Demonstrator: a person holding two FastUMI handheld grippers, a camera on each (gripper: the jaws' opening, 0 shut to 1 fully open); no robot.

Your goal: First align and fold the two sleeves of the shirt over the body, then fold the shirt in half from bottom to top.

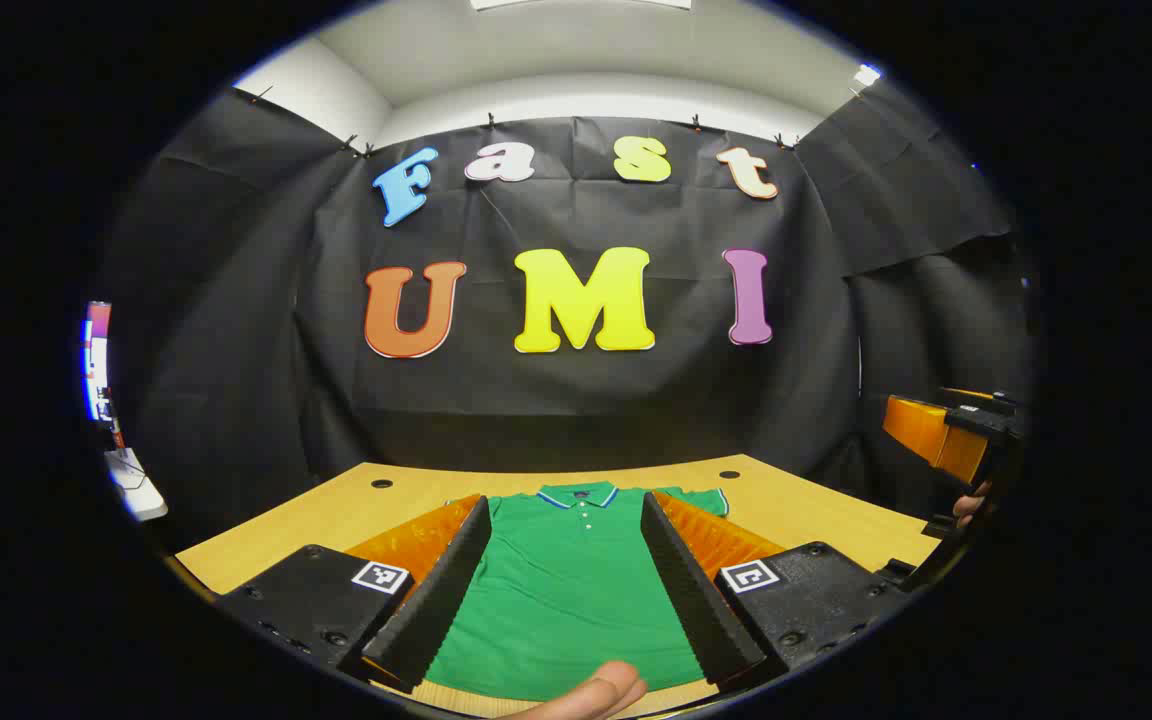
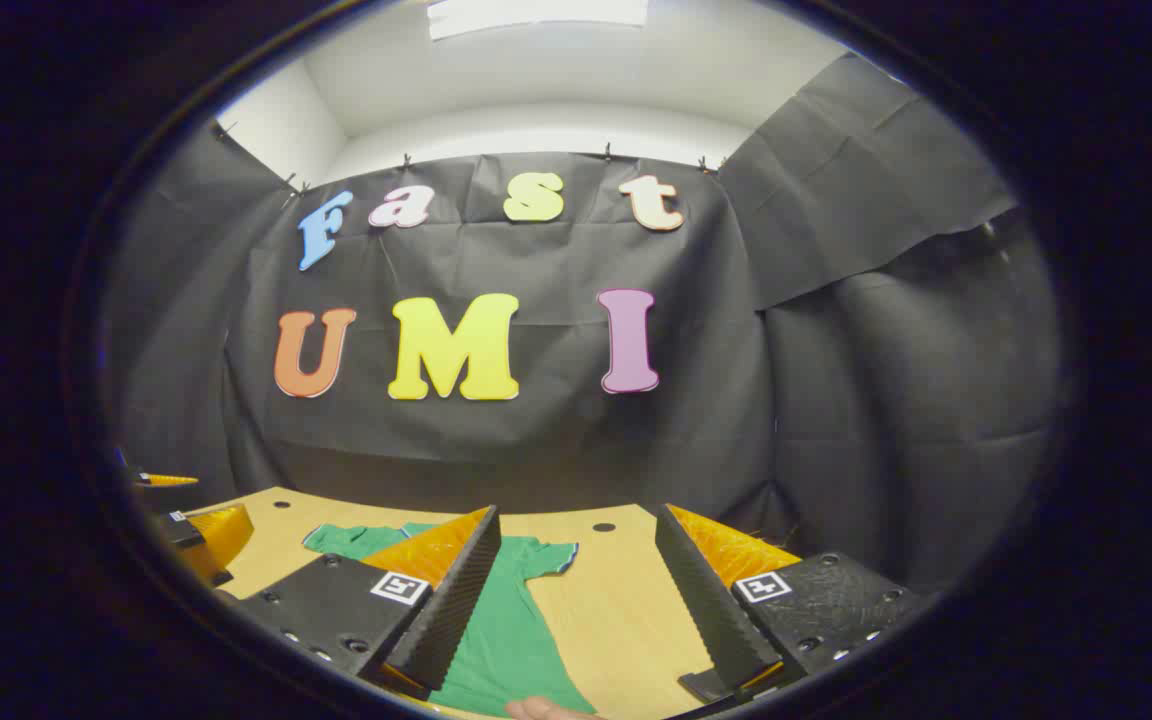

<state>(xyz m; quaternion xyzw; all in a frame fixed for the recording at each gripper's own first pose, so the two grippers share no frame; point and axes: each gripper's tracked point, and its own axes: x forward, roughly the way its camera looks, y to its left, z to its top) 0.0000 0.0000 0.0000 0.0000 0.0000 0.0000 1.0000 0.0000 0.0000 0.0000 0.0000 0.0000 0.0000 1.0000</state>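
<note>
So far we have folded nothing: the green polo shirt [image 1: 566, 590] lies flat and face up on the wooden table [image 1: 796, 500], collar toward the far wall, with its right sleeve [image 2: 544, 556] spread out to the side in the right gripper view. Both sleeve folds and the bottom-to-top fold are, in our judgement, all yet to do. Our left gripper [image 1: 566, 585] hangs over the shirt's body with its fingers wide apart and nothing between them. Our right gripper [image 2: 576, 600] is likewise spread and empty, hovering above the sleeve and the bare table beside it. A fingertip [image 1: 596, 692] shows at the near hem. The tabletop is pale wood with small cable holes [image 1: 382, 484] near its far edge. Black cloth [image 1: 236, 330] drapes the booth walls beneath a white ceiling.
</note>
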